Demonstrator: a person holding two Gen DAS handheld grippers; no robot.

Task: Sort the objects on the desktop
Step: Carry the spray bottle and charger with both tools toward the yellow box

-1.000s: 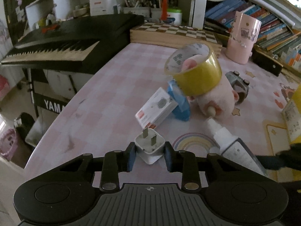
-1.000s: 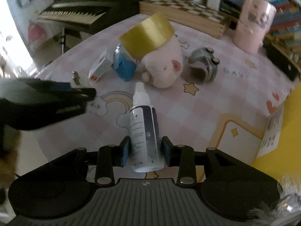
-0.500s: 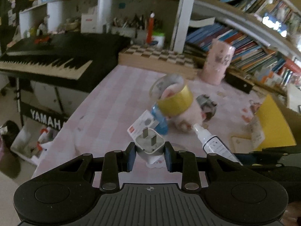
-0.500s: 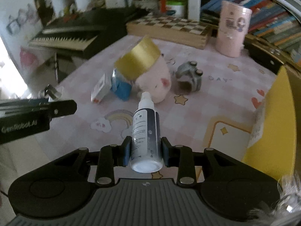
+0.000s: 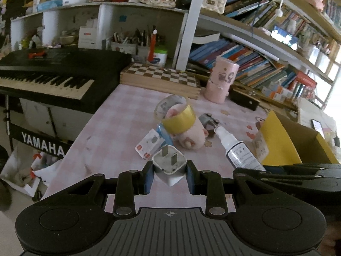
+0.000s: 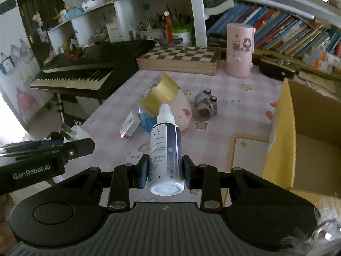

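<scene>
My left gripper [image 5: 169, 177] is shut on a white plug adapter [image 5: 169, 166], prongs pointing away, held above the pink checked tabletop [image 5: 119, 123]. My right gripper [image 6: 165, 173] is shut on a white-and-navy spray bottle [image 6: 165, 147], nozzle forward, also lifted off the table. The bottle [image 5: 238, 149] and the right gripper show at the right of the left wrist view; the left gripper [image 6: 70, 140] with the adapter shows at the left of the right wrist view. On the table lie a pink plush [image 6: 181, 113] wearing a yellow tape roll [image 6: 159, 96], a small white box [image 6: 129, 125] and a grey toy [image 6: 205, 105].
A yellow cardboard box [image 6: 287, 132] stands open at the right. A chessboard box [image 6: 181, 60] and a pink cylinder [image 6: 239, 50] sit at the back, before bookshelves. A black keyboard [image 6: 85, 72] stands left of the table. A blue item [image 6: 145, 121] lies beside the plush.
Both grippers have risen and tilted up with the adapter and the spray bottle in them, so the table objects look smaller and farther. The shelves and the yellow box have come into view.
</scene>
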